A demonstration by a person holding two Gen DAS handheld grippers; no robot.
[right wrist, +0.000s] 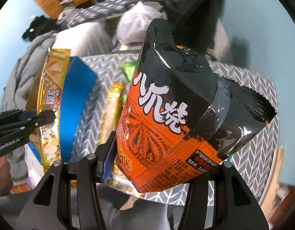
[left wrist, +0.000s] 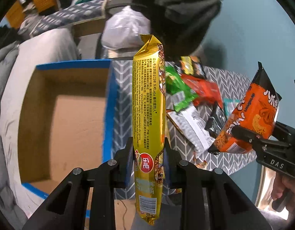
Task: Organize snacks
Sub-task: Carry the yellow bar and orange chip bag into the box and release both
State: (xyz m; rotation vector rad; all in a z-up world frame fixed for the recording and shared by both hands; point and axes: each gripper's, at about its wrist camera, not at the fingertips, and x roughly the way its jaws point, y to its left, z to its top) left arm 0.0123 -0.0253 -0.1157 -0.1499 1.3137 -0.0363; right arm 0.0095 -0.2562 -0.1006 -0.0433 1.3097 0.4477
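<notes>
My left gripper (left wrist: 148, 149) is shut on a long gold snack packet (left wrist: 149, 103) and holds it upright in the air, between the box and the snack pile. My right gripper (right wrist: 162, 153) is shut on an orange and black snack bag (right wrist: 166, 115), held above the table; it also shows in the left wrist view (left wrist: 249, 118) at the right. The left gripper (right wrist: 42, 118) with the gold packet (right wrist: 51, 103) shows at the left of the right wrist view. An open cardboard box with blue sides (left wrist: 70, 115) stands at the left.
Several loose snack packets (left wrist: 189, 92) lie on the grey chevron tablecloth (left wrist: 224, 76). Another gold packet (right wrist: 113, 107) lies by the box's blue wall (right wrist: 76, 103). A white plastic bag (left wrist: 124, 30) and bedding sit behind.
</notes>
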